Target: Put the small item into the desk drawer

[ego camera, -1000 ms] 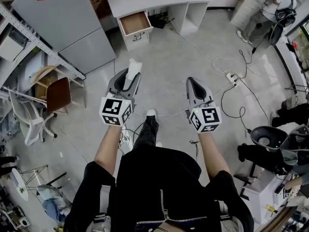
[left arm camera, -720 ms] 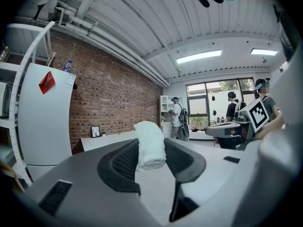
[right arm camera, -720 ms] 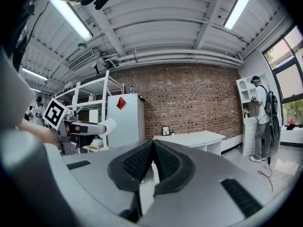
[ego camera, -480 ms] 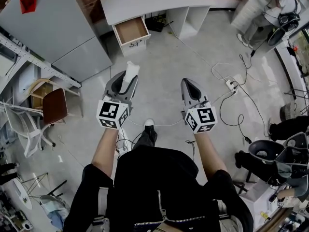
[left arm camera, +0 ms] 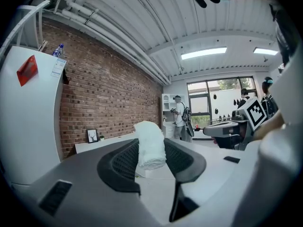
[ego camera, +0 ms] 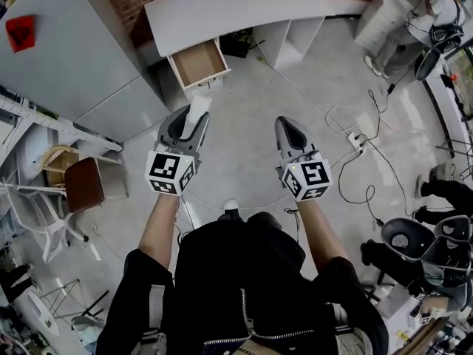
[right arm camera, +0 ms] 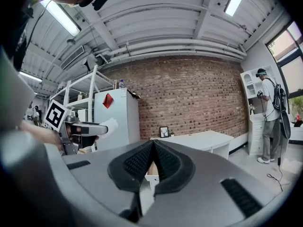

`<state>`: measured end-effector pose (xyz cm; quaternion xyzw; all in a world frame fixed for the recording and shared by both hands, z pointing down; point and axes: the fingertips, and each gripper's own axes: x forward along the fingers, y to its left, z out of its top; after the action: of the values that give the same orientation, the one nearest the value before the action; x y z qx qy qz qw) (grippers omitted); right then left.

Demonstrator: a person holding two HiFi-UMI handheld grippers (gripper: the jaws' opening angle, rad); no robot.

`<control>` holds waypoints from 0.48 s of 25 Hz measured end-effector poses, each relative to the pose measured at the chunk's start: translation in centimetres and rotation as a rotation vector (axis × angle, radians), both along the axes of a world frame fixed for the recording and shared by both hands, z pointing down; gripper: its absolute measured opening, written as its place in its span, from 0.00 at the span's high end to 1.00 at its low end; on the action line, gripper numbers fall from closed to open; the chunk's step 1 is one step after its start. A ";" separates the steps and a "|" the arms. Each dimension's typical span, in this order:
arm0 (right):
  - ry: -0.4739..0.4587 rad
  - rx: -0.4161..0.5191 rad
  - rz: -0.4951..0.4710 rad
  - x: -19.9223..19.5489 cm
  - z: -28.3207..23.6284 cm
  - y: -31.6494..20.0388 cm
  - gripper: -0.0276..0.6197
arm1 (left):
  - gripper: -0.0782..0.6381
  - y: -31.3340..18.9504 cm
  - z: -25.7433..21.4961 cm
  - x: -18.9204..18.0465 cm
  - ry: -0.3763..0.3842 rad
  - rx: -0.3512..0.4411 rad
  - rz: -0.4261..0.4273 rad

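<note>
My left gripper (ego camera: 191,119) is shut on a rolled white cloth (ego camera: 196,112); in the left gripper view the white cloth (left arm camera: 150,145) stands upright between the two dark pads (left arm camera: 124,162). My right gripper (ego camera: 290,130) is shut with nothing in it, its jaw tips meeting in the right gripper view (right arm camera: 153,145). Ahead stands a white desk (ego camera: 236,4) against a brick wall. Its drawer (ego camera: 197,63) at the left end is pulled out, showing a bare brown bottom. Both grippers hang over the grey floor, well short of the drawer.
A tall grey cabinet (ego camera: 81,50) stands left of the desk. Chairs (ego camera: 80,183) and metal shelving crowd the left side. Cables and a power strip (ego camera: 358,140) lie on the floor to the right. A person (ego camera: 425,21) stands at the far right by white shelves.
The desk and open drawer have come closer and lower in the head view as the person walks forward. Both grippers keep their pose; the cloth stays held.
</note>
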<state>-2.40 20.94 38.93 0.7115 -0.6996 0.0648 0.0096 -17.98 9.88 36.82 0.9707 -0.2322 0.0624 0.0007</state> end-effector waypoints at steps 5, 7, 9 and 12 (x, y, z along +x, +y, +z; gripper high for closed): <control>-0.003 -0.011 -0.003 1.7 0.5 -3.3 0.95 | 0.66 -3.4 0.5 1.8 -0.001 -0.011 -0.001; -0.008 -0.012 -0.004 2.6 0.7 -4.5 0.95 | 0.66 -4.6 0.9 2.6 -0.003 -0.017 -0.006; -0.015 -0.011 -0.013 3.6 1.1 -5.8 0.95 | 0.66 -5.9 1.5 3.7 -0.011 -0.023 -0.015; -0.024 -0.012 -0.042 5.7 2.0 -8.5 0.95 | 0.66 -8.0 2.2 5.7 -0.024 -0.027 -0.035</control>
<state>3.28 12.39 40.96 0.6958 -0.7141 0.0773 0.0068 -12.31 1.87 39.06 0.9655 -0.2485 0.0773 0.0119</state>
